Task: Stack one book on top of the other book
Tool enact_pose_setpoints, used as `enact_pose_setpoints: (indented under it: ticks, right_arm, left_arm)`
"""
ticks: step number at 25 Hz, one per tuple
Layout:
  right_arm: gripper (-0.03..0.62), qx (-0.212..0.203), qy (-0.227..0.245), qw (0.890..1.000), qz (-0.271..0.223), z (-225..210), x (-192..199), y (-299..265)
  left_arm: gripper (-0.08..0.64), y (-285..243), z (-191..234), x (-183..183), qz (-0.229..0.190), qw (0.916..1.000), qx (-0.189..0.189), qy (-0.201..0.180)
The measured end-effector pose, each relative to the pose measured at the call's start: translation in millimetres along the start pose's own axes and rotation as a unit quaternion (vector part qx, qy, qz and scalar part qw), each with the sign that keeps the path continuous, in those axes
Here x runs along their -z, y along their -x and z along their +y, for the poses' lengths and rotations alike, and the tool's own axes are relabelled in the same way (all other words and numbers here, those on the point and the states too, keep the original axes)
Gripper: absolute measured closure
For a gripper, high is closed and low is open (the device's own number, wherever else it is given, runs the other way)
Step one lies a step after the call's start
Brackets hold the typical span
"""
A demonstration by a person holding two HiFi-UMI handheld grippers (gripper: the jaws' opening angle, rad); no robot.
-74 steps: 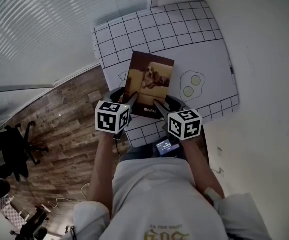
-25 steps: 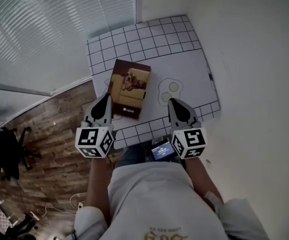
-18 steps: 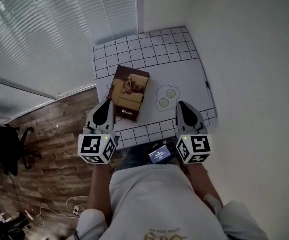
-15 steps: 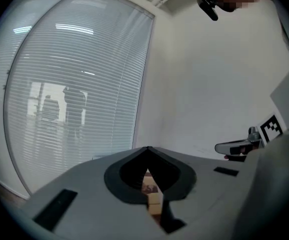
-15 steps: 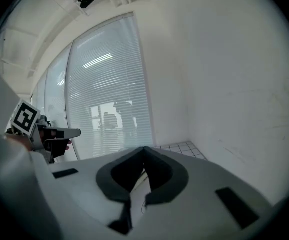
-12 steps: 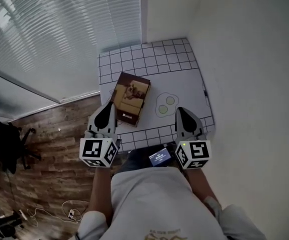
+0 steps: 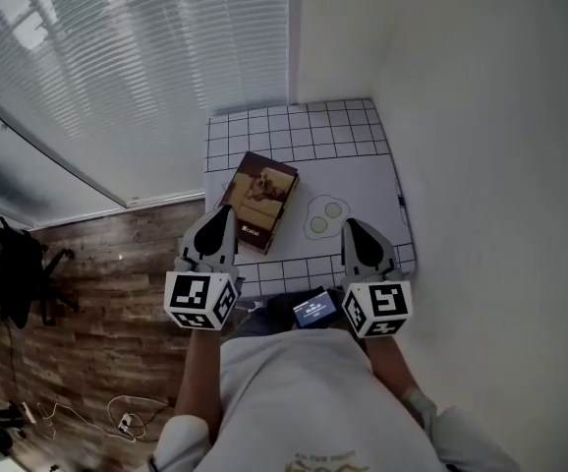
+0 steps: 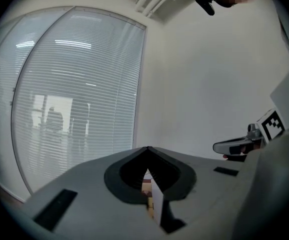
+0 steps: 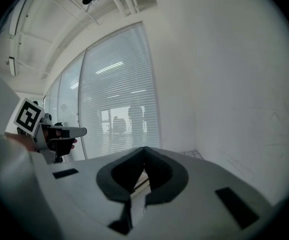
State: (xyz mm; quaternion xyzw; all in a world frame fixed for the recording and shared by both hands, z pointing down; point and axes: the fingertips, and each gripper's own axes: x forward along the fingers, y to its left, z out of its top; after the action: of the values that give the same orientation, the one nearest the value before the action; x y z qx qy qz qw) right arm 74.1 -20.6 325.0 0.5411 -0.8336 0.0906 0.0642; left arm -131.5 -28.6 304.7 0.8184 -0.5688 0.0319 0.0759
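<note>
Head view looked steeply down on a white tabletop marked with a black grid (image 7: 294, 126), set in the corner between a plain wall and slatted window blinds (image 7: 117, 67). On its left half lay a brown rectangular book with a dog pictured on its cover (image 7: 264, 197), just left of a printed fried-egg outline (image 7: 325, 216). Only that one cover showed. The block looked thick at its near edge, so I judged the second book to be beneath it and the stack already made, though no view showed the lower one clearly.

The grey left gripper (image 7: 221, 214) and the grey right gripper (image 7: 349, 226) were held side by side over the table's near edge. In the left gripper view and the right gripper view alike, the two jaws met at their tips with nothing clamped between them. Both cameras looked out almost level at blinds and wall, so the tools seemed to stand above the surface and clear of the book.

The book lay ahead of both tools, its long axis running away from the person and leaning a little to the right at the far end. Its near left corner appeared just beside the left gripper's tip, while the right gripper was well apart from it, across the egg outline. Any squaring-up would, I judged, fall to the left hand, and its jaws would have to part first.
</note>
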Motion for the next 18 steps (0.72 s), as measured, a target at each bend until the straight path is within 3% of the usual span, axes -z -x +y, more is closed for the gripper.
enact_pose_setpoints:
  ticks: [18]
  right_arm:
    - [0.584, -0.003, -0.009, 1.000, -0.002, -10.4, 2.5, 11.6]
  left_arm:
    - [0.552, 3.7, -18.2, 3.3, 0.003, 1.0000, 0.001, -0.001]
